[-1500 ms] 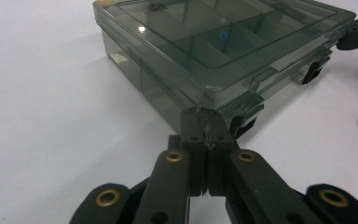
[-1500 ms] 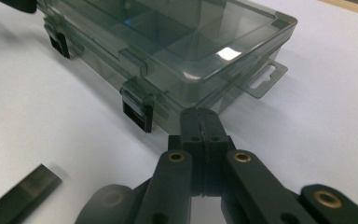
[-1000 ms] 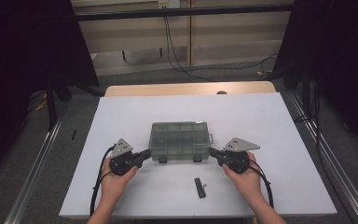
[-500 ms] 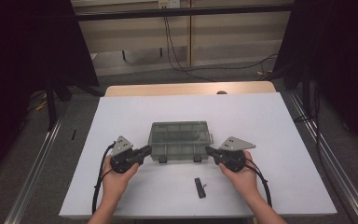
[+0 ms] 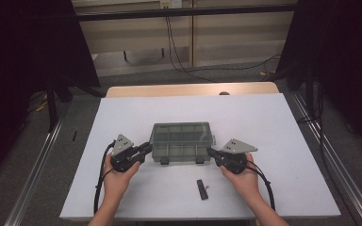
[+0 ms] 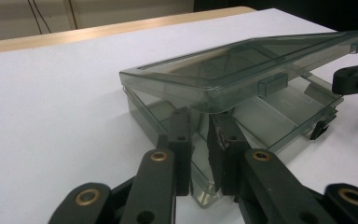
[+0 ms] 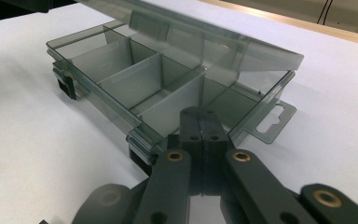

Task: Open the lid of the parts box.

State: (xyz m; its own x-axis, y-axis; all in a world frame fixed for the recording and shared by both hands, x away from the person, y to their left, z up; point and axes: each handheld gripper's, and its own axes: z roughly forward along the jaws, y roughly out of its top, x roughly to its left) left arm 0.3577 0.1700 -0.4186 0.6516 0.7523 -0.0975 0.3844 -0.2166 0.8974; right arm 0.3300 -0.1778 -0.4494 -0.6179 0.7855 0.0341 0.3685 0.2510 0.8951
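Even light is falling from overhead onto the white table [image 5: 287, 141], which is reading as the brightest patch in the room, while the curtained sides are sinking into near black. Shadows under the clear plastic box [image 5: 181, 141] are staying faint and soft. The high view is looking a little grainy and soft. In the left gripper view, pale glare is sliding across the box's raised lid [image 6: 242, 65], and the nearest black jaws are blurring slightly at the bottom edge.
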